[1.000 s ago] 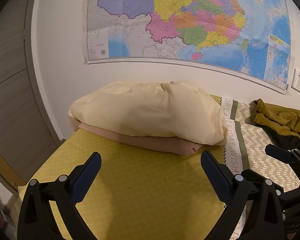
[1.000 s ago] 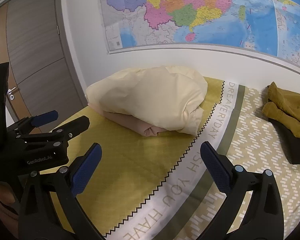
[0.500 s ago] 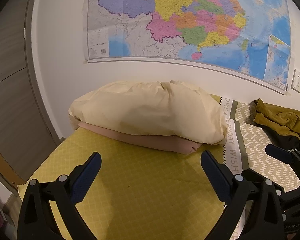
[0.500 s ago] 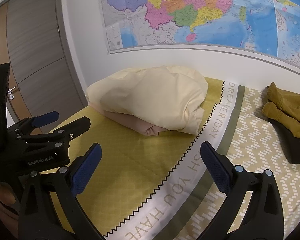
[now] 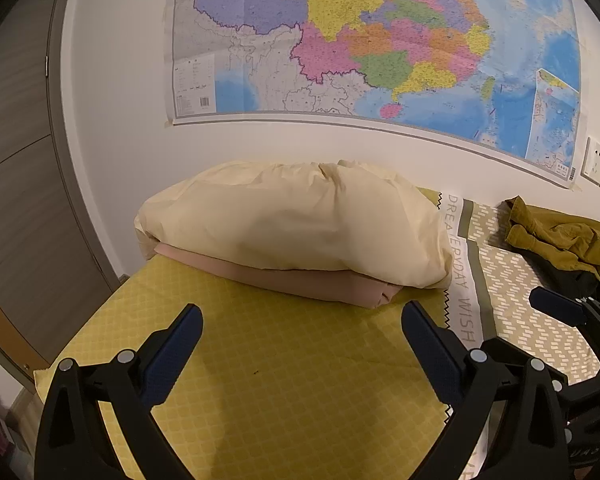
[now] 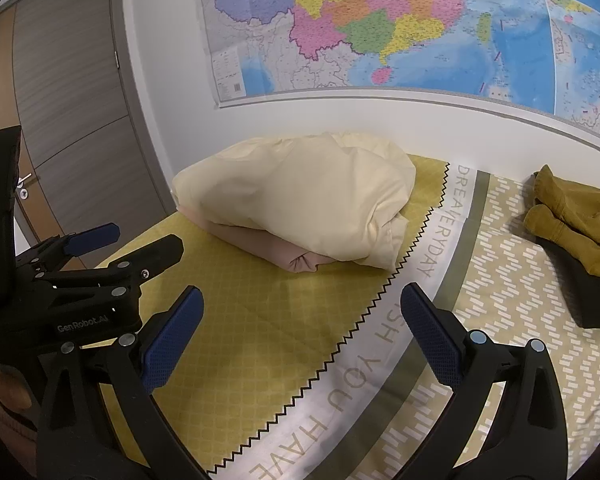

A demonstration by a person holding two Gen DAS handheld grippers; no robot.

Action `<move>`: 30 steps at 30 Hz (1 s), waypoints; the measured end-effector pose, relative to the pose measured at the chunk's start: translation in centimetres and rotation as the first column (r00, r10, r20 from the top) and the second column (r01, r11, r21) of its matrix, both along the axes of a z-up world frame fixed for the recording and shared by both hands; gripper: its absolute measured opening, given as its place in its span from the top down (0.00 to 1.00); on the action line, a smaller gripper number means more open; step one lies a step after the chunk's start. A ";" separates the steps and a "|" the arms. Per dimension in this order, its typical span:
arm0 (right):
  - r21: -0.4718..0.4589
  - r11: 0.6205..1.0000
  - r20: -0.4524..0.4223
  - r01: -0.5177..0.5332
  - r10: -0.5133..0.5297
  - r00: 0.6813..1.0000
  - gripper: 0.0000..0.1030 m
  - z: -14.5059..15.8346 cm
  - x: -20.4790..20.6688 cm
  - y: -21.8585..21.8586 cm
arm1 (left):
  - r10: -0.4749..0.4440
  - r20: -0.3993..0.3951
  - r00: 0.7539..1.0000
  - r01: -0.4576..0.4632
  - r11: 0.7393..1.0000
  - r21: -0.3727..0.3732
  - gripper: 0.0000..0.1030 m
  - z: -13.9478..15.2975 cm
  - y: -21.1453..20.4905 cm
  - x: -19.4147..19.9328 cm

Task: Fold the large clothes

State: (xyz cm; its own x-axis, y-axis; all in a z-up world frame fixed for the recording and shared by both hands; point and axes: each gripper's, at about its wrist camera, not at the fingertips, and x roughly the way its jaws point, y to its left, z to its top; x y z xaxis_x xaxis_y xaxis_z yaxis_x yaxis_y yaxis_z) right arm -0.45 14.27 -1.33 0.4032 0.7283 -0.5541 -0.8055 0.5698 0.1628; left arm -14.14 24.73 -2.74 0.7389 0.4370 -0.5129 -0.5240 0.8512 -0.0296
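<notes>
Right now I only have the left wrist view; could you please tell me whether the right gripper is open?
Observer: Yes, the right gripper is open and holds nothing.
Operator: Does the lettering after WISH continue?
Observer: Yes, the bedspread lettering goes on with YOU HAVE.
Operator: Does the door have a handle?
Observer: Yes, the door has a lever handle at its left edge.

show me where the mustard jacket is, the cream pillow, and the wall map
mustard jacket [image 6: 572, 216], right wrist view, on a crumpled sleeve.
cream pillow [image 5: 292, 224], left wrist view, middle of its front face.
wall map [image 5: 380, 40], left wrist view, coloured middle.
</notes>
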 end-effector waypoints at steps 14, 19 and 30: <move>0.002 1.000 -0.001 -0.004 0.004 1.000 0.05 0.0 0.0 0.0 | -0.007 0.000 1.000 0.007 1.000 0.005 0.07 0.0 -0.2 0.3; 0.001 1.000 0.000 0.001 -0.001 1.000 0.05 0.2 0.1 0.0 | -0.009 -0.001 1.000 0.009 1.000 0.007 0.07 0.0 -0.2 0.3; 0.002 1.000 -0.002 0.005 -0.005 1.000 0.05 0.2 0.1 -0.1 | -0.005 -0.005 1.000 0.005 1.000 0.006 0.07 0.0 -0.6 0.4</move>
State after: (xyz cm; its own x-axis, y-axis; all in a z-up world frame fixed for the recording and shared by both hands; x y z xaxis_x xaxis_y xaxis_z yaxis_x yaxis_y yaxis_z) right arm -0.36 14.21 -1.09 0.4054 0.7276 -0.5534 -0.8025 0.5732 0.1658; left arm -13.74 24.16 -2.75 0.7387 0.4364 -0.5138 -0.5196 0.8541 -0.0217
